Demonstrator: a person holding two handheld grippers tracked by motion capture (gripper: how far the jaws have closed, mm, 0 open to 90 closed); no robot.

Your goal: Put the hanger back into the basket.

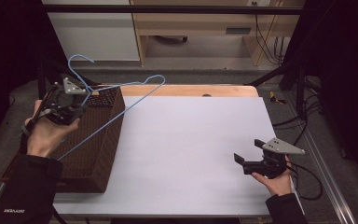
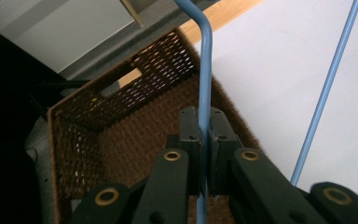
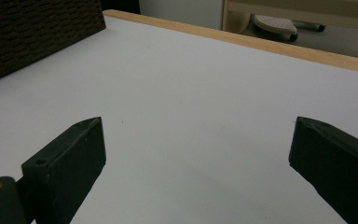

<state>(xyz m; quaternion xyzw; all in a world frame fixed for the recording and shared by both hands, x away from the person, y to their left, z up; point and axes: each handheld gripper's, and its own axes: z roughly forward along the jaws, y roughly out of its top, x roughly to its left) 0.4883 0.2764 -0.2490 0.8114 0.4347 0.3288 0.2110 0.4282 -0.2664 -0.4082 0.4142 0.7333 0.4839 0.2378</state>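
Left gripper view: hanger [image 2: 205, 70] wire clamped between left gripper [image 2: 204, 128] pads.

Hanger [image 1: 121, 95]: thin wire with a smooth, slightly glossy light-blue coating. Basket [image 1: 103, 140]: dark brown woven wicker, rough and matt, open mesh near the rim. Table [image 1: 191, 140]: smooth matt white top, pale wood strip with a soft sheen at the far edge. Left gripper [image 2: 204, 133]: matt black plastic jaws, brass-looking rivets, flat dull pads. Right gripper [image 3: 196, 154]: same matt black plastic, a little scuffed; the grey plate on top in the high view looks like dull metal. Sleeve [image 1: 25, 196]: dark matt cloth.
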